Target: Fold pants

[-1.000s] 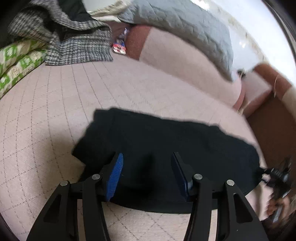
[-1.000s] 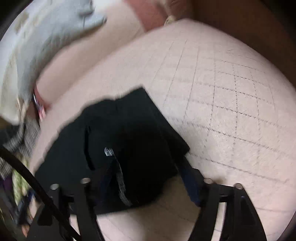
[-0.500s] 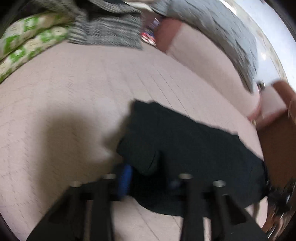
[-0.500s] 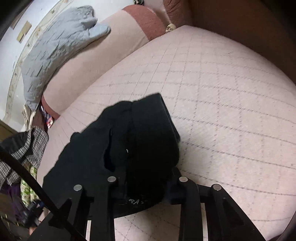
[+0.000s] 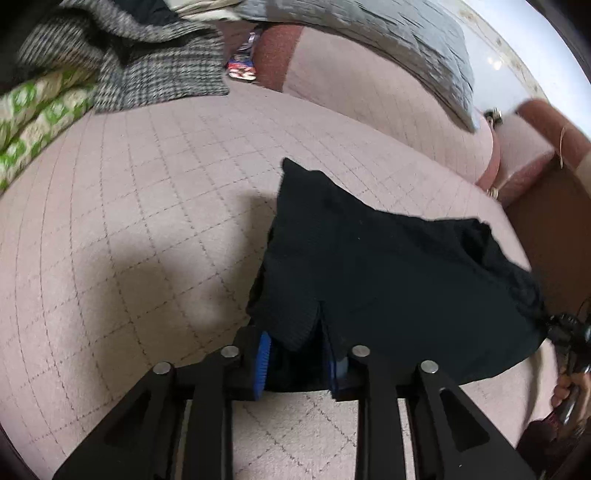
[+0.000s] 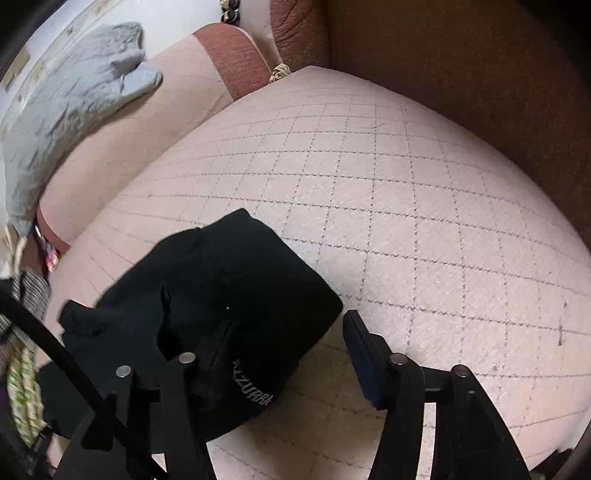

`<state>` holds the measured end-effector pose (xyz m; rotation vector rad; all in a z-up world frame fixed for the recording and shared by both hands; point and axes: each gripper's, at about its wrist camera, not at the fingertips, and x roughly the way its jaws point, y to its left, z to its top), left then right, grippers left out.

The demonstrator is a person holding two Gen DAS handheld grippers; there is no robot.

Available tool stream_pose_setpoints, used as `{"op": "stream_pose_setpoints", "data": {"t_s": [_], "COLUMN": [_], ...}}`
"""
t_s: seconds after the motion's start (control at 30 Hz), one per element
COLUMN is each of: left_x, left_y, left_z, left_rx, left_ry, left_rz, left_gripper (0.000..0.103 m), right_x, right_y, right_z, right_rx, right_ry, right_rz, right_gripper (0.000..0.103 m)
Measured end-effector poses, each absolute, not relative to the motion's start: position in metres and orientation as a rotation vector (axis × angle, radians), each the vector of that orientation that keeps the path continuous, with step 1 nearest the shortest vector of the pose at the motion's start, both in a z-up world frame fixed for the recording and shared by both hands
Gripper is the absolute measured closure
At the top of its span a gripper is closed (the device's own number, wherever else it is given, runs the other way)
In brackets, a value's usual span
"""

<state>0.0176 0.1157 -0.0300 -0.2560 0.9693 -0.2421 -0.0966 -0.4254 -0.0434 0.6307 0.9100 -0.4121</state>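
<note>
The black pants (image 5: pixel 388 266) lie bunched and partly folded on the pink quilted bed cover (image 5: pixel 147 206). My left gripper (image 5: pixel 299 363) is shut on the near left edge of the pants, with cloth pinched between the blue pads (image 5: pixel 263 360). In the right wrist view the pants (image 6: pixel 229 295) show a waistband with grey lettering (image 6: pixel 255 387). My right gripper (image 6: pixel 280 347) is open, its left finger hidden by the cloth and its right finger (image 6: pixel 360 343) resting apart on the bare cover.
A grey quilted blanket (image 5: pixel 369 33) lies over a pink bolster (image 5: pixel 369 92) at the back. A houndstooth garment (image 5: pixel 147 66) and green patterned bedding (image 5: pixel 33 122) lie at the far left. Brown wood (image 6: pixel 461 74) borders the bed on the right.
My left gripper closed on the pants' edge and drew it right, folding the cloth over. My right gripper, shut on the waistband half a second ago, has opened.
</note>
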Motion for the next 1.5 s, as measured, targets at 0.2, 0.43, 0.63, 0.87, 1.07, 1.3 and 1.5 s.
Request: {"op": "stream_pose_setpoints", "data": {"t_s": [0.2, 0.43, 0.63, 0.87, 1.07, 1.3, 1.5], "left_x": [0.009, -0.010, 0.029, 0.044, 0.029, 0.012, 0.008], "left_y": [0.139, 0.138, 0.114, 0.130, 0.131, 0.163, 0.181], "left_z": [-0.023, 0.017, -0.014, -0.048, -0.040, -0.035, -0.032], "left_rx": [-0.349, -0.250, -0.268, -0.337, -0.280, -0.358, -0.506], "left_ry": [0.921, 0.693, 0.843, 1.014, 1.012, 1.037, 1.045], "left_rz": [-0.216, -0.056, -0.239, -0.226, -0.245, -0.252, -0.302], "left_gripper": [0.069, 0.068, 0.067, 0.065, 0.065, 0.054, 0.054], "right_x": [-0.109, -0.052, 0.040, 0.141, 0.176, 0.130, 0.097], "right_y": [-0.400, -0.308, -0.231, -0.235, -0.222, -0.198, -0.135], "right_z": [0.015, 0.040, -0.013, -0.076, -0.072, -0.005, 0.002], "right_rx": [0.465, 0.303, 0.324, 0.440, 0.321, 0.181, 0.156], "right_ry": [0.735, 0.725, 0.931, 1.102, 1.148, 0.968, 1.009], "right_rz": [-0.529, -0.230, 0.079, 0.036, -0.015, -0.013, 0.159], "right_gripper": [0.039, 0.039, 0.057, 0.053, 0.038, 0.035, 0.034]}}
